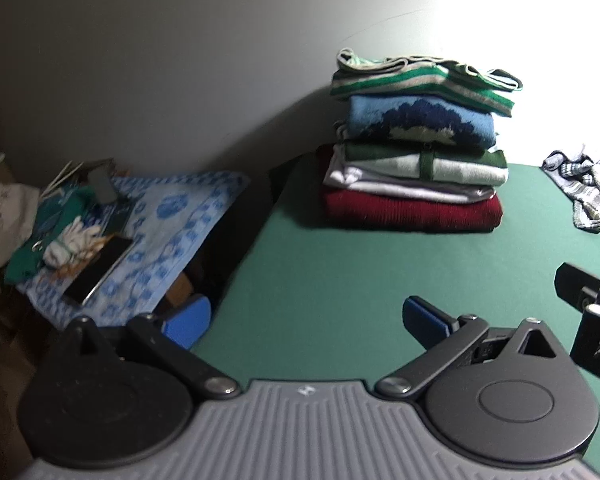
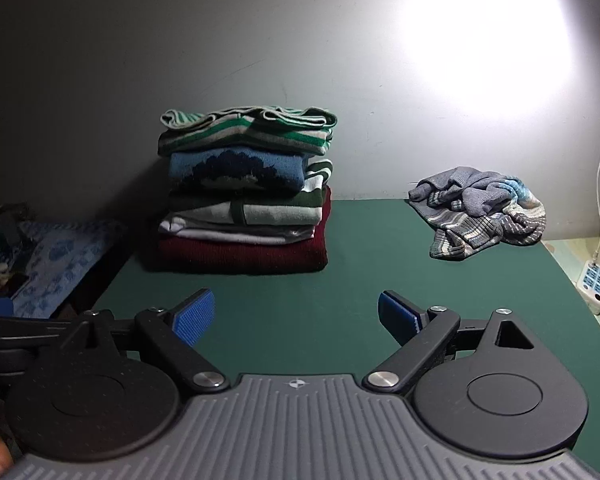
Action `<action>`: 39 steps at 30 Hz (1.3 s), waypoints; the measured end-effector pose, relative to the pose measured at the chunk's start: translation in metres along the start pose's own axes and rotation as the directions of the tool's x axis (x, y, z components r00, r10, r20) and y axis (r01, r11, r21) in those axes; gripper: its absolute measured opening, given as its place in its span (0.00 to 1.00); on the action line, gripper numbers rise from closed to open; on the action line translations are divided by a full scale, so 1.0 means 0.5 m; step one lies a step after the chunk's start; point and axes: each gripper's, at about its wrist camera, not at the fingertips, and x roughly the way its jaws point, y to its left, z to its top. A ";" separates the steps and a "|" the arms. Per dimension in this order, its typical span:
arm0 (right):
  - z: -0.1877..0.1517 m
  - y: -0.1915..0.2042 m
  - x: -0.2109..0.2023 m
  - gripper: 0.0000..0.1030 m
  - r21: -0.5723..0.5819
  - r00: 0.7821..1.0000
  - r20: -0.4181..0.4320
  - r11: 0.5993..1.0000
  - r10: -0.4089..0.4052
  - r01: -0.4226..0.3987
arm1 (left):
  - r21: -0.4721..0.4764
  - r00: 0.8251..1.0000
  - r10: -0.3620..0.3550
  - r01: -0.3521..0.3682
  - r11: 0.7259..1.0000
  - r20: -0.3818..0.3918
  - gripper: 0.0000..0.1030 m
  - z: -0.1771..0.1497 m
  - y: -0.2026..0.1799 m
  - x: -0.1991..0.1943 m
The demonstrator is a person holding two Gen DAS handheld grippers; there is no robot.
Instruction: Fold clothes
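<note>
One crumpled grey-blue striped sweater (image 2: 480, 210) lies unfolded at the desk's (image 2: 300, 280) far right edge by the wall, right of the folded stack (image 2: 244, 192). Only my right view shows the power strip (image 2: 594, 284); only my left shows the patterned towel (image 1: 172, 232). Both my claws, left (image 1: 306, 322) and right (image 2: 296, 316), gape empty, well short of the sweater.

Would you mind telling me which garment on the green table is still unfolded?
The crumpled grey-blue striped knit at the table's far right; the others sit folded in the neat stack.
</note>
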 end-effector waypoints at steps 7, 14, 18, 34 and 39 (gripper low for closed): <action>-0.031 -0.029 -0.013 0.88 0.067 0.998 -0.029 0.996 0.055 -0.053 | -0.032 0.997 0.069 -0.071 0.997 -0.045 1.00 -0.058 0.008 -0.029; -0.057 0.008 -0.030 0.88 -0.005 0.997 -0.041 0.998 0.063 -0.064 | 0.016 0.996 0.076 -0.075 0.997 -0.050 1.00 -0.088 0.016 -0.044; -0.049 0.035 -0.042 0.88 -0.004 0.998 -0.047 0.999 0.040 -0.040 | 0.053 0.997 0.057 -0.054 0.997 -0.058 1.00 -0.084 0.034 -0.046; -0.076 0.112 -0.096 0.88 0.030 0.993 -0.069 0.995 -0.094 0.096 | 0.087 0.999 -0.049 0.049 0.995 -0.010 1.00 -0.119 0.096 -0.070; -0.077 0.114 -0.106 0.88 0.041 0.993 -0.082 0.995 -0.083 0.087 | 0.048 0.997 -0.079 0.080 0.996 -0.017 1.00 -0.121 0.107 -0.076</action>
